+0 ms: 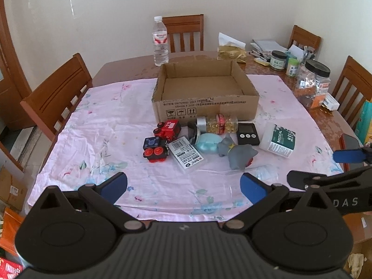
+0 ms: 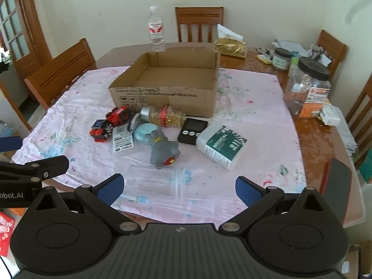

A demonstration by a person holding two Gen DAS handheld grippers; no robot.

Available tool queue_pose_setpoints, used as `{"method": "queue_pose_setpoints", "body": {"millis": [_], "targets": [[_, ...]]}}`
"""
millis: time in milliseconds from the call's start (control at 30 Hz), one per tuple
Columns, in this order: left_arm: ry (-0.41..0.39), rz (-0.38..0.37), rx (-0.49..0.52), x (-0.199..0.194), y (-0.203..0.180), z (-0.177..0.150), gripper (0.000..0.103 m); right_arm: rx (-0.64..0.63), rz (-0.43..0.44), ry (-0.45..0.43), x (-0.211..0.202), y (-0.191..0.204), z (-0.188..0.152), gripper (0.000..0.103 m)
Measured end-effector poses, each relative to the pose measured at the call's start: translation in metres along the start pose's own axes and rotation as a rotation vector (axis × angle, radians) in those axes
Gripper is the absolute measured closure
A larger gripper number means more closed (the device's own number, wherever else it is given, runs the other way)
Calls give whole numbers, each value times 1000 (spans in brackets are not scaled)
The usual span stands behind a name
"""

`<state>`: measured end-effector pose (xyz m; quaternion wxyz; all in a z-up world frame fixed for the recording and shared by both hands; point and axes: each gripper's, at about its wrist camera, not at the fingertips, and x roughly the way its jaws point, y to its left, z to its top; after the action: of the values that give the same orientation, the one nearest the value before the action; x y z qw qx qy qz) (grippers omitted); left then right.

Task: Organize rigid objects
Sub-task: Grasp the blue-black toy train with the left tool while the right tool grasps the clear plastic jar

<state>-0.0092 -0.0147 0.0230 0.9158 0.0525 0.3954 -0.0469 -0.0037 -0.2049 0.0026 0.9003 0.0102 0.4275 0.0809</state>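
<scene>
In the left wrist view, the left gripper (image 1: 183, 186) is being held low at 6 o'clock with its jaws spread wide and nothing between them, probably so that the whole pile can be surveyed before a first pick. The box (image 1: 204, 107) is sitting open-topped and unfilled at 12 o'clock, its mouth turned up so things can be dropped in, and the items are lying bunched just in front of it: the red truck (image 1: 168, 129), the blue car (image 1: 155, 149), the card (image 1: 187, 154), the pill bottle (image 1: 217, 124), the grey toy (image 1: 238, 152), the timer (image 1: 248, 133) and the white jar (image 1: 277, 140). The right gripper (image 1: 325, 167) is being seen at 3 o'clock, also unclosed. In the right wrist view, the right gripper (image 2: 180, 187) is likewise being held apart and unloaded over the near edge, with a clear cup (image 2: 158, 182) lying on its side just ahead at 6 o'clock, likely the nearest pick. The box (image 2: 167, 100) is standing at 12 o'clock. Everything is being supported on a pink cloth (image 2: 255, 107) spread over a glossy wooden table (image 2: 325, 144); a water bottle (image 2: 156, 30), a gold pack (image 2: 230, 45) and lidded jars (image 2: 307, 86) are being kept off the cloth, apparently outside the job. Wooden chairs (image 2: 60, 69) and a pale wall are surrounding the table.
</scene>
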Motion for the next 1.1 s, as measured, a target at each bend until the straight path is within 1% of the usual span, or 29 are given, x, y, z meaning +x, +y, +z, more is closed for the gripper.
{"method": "queue_pose_setpoints", "body": {"millis": [100,333,600,733,933,1100], "targets": [[-1,-11,6,4,4,-2,0,-6,42,6,8,0,-3,0],[25,-43,8,25,24,-6,0,11,87,44,38,6,-10,0],[66,-81,23,62,51,-2,0,45,74,107,85,19,-14,0],[92,-106,30,86,64,4,0,51,35,126,100,30,-9,0],[124,-134,39,125,79,16,0,53,-56,159,124,43,-2,0],[142,-141,39,161,85,23,0,47,-115,200,142,50,-3,0]]}}
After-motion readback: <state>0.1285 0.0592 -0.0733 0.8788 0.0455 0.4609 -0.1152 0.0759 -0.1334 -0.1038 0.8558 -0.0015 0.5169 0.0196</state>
